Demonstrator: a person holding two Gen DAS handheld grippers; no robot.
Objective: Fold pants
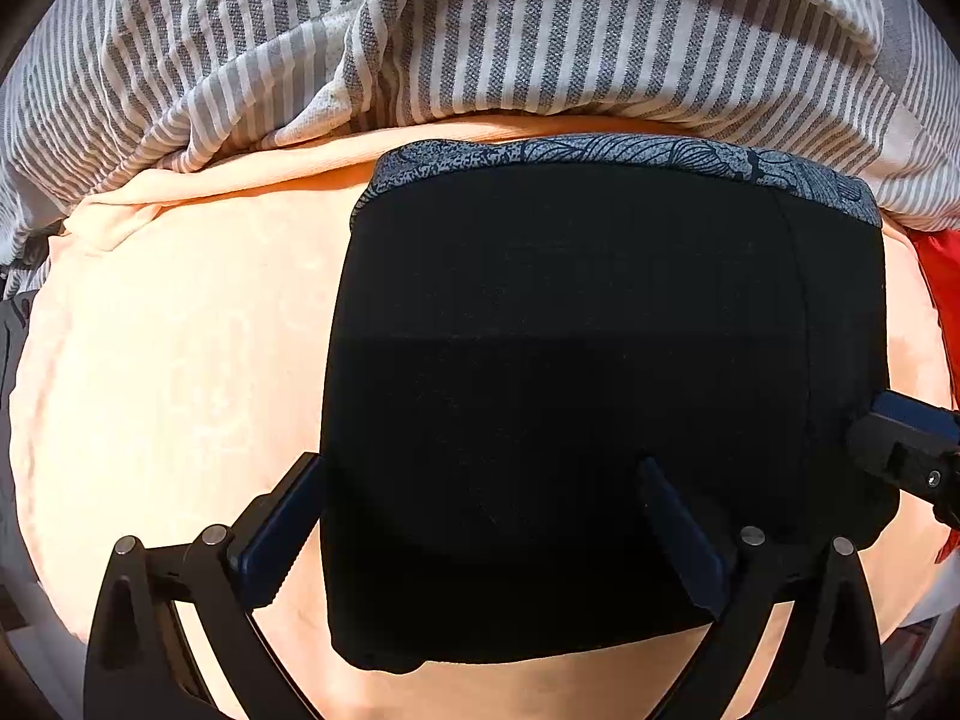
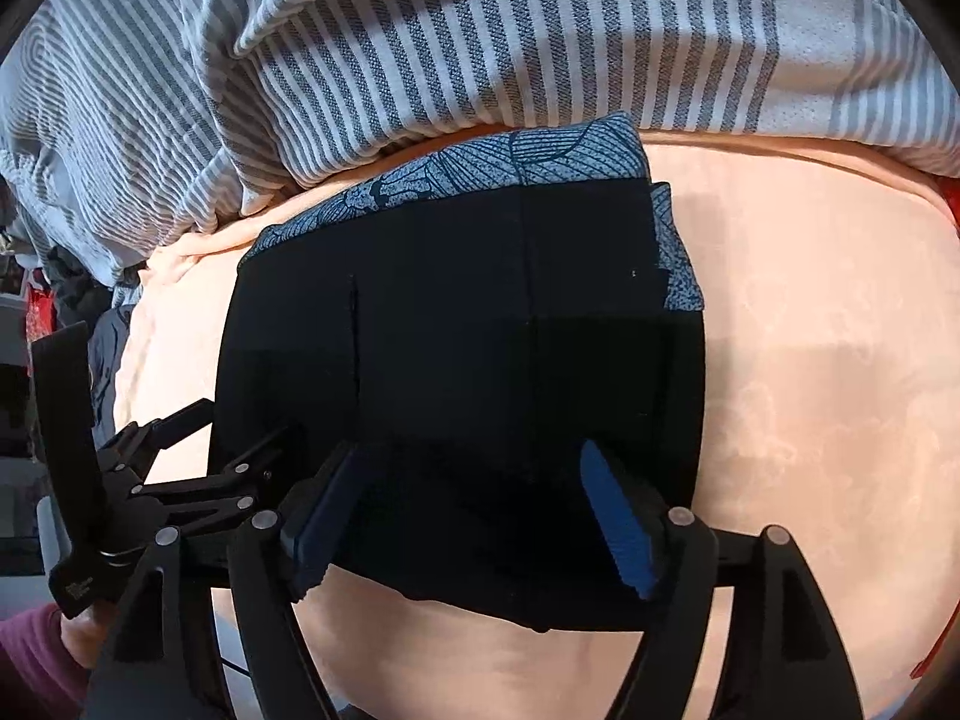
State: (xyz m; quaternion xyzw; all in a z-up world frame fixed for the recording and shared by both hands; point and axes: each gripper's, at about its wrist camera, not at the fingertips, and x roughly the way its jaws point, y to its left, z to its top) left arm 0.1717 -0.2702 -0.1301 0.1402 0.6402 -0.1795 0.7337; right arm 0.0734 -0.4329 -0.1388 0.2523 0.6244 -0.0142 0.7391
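The pants (image 1: 576, 396) are lying folded into a compact black block on the peach blanket (image 1: 168, 372); the block is looking roughly rectangular, with straight side edges and a rounded near edge; along its far edge a band of blue-grey fabric printed with dark leaf outlines (image 2: 480, 174) is showing, and in the right wrist view that printed cloth is also peeking out at the block's far right corner; a vertical seam is running down the black face, and a short slit-like line is sitting nearer the left side; sunlight is falling across the far half, leaving the near half in shadow. The block is sitting near the blanket's far edge, its printed band just beside the striped grey-and-white cover (image 1: 480, 30) bunched up there; a strip of red cloth (image 1: 936, 276) is showing at the blanket's right edge.

The left gripper (image 1: 480, 540) is hovering over the block's near left part with its fingers spread wide, one outside the left edge and one over the black cloth; the right gripper (image 2: 474, 516) is standing over the near edge with its fingers well apart, not pinching the cloth between them.
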